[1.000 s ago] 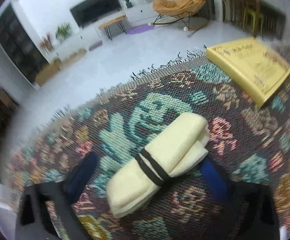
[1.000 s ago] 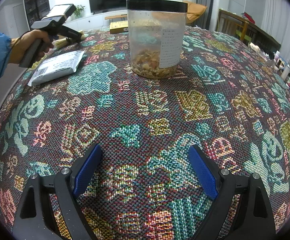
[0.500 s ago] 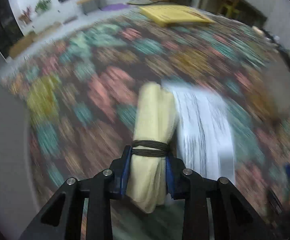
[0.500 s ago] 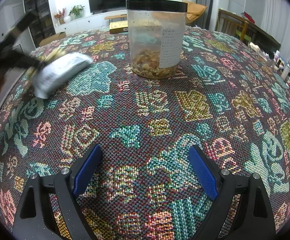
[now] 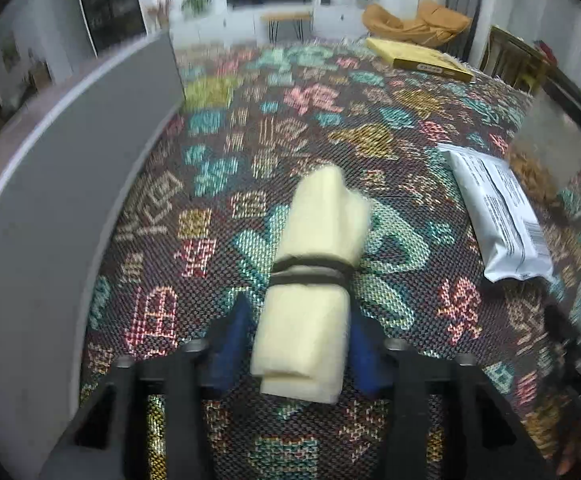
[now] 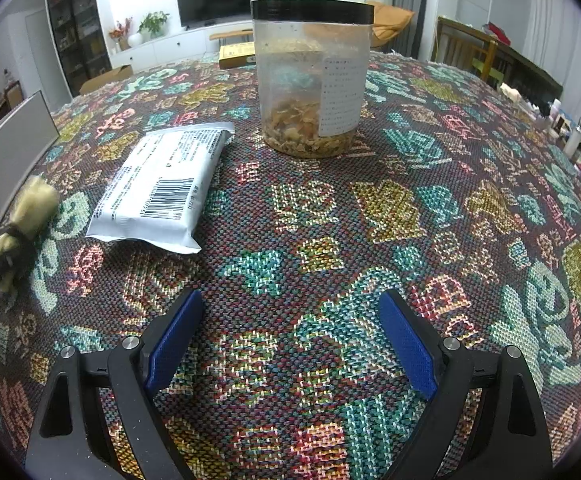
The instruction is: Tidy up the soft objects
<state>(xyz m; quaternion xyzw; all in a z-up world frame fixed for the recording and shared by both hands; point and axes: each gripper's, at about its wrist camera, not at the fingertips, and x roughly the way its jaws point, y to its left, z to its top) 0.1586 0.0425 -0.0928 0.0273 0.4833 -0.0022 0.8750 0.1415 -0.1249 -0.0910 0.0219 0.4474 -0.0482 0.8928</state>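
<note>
Pale yellow cloth roll [image 5: 314,276]: soft, folded, bound by two dark bands at mid-length, edges blurred. It lies between the blue pads of the left gripper [image 5: 296,340], whose jaws have just been opening; whether the pads touch it cannot be told. Right gripper [image 6: 290,340] spread, nothing between its pads.

Count: one roll, one white packet [image 6: 162,192] right of it, one lidded clear jar [image 6: 310,80] farther off.

Surface: patterned woven tablecloth [image 6: 370,220]. Living room beyond, wall TV [image 6: 216,0].
</note>
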